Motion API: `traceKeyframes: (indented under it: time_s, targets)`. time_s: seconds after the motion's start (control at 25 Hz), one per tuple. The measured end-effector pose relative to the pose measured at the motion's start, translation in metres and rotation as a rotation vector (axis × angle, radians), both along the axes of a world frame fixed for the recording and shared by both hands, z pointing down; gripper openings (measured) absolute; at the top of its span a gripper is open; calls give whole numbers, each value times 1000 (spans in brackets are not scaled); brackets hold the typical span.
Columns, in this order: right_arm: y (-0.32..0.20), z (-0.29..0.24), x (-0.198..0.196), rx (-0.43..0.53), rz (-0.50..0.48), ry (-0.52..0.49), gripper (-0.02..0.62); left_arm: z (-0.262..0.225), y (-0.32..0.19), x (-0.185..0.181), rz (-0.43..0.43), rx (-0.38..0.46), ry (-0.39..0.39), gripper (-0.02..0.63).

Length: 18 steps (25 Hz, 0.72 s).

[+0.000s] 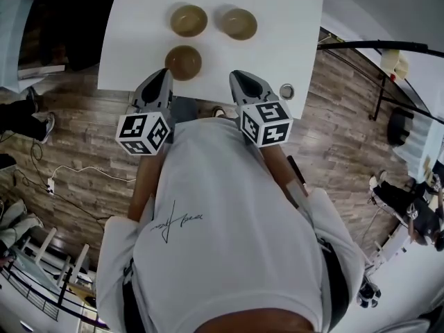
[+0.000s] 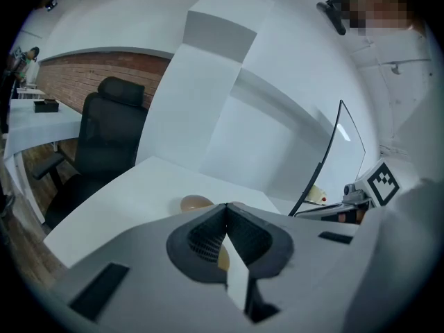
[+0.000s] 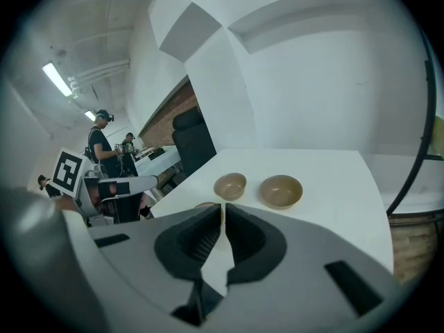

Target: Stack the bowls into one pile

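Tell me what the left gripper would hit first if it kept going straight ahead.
Probably the nearest bowl, just ahead of the left gripper, whose jaws are shut and empty; its height over the bowl is unclear.

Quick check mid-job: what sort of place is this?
Likely an office or lab workspace: a white table, a black office chair, and a white cable trailing on the wood-look floor.

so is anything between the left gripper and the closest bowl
Nothing visible does. The left gripper, jaws together, is just near-left of the closest bowl, with only bare table between them.
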State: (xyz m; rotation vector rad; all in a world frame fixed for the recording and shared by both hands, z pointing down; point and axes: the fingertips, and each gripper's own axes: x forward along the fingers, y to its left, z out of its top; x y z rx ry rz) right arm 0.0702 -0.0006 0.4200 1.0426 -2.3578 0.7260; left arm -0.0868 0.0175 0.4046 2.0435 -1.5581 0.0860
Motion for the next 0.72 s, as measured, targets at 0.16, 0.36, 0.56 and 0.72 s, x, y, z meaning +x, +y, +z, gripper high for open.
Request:
traceKeyframes:
  time_s: [0.16,0.36,0.56,0.72]
  targets:
    - [-11,-2,-13,7,45,6,12,0,-19,-11,54,7,6,8]
    - [-20,0,-21,1,115,17,12,-1,-39,-18,134,12,13,8]
    - [-25,5,-32,-7,171,29,12,4,-51,-23,226,-4,25,8]
    - [-27,9,-36,-17,207,38,12,10,-55,-25,285,-13,29,8]
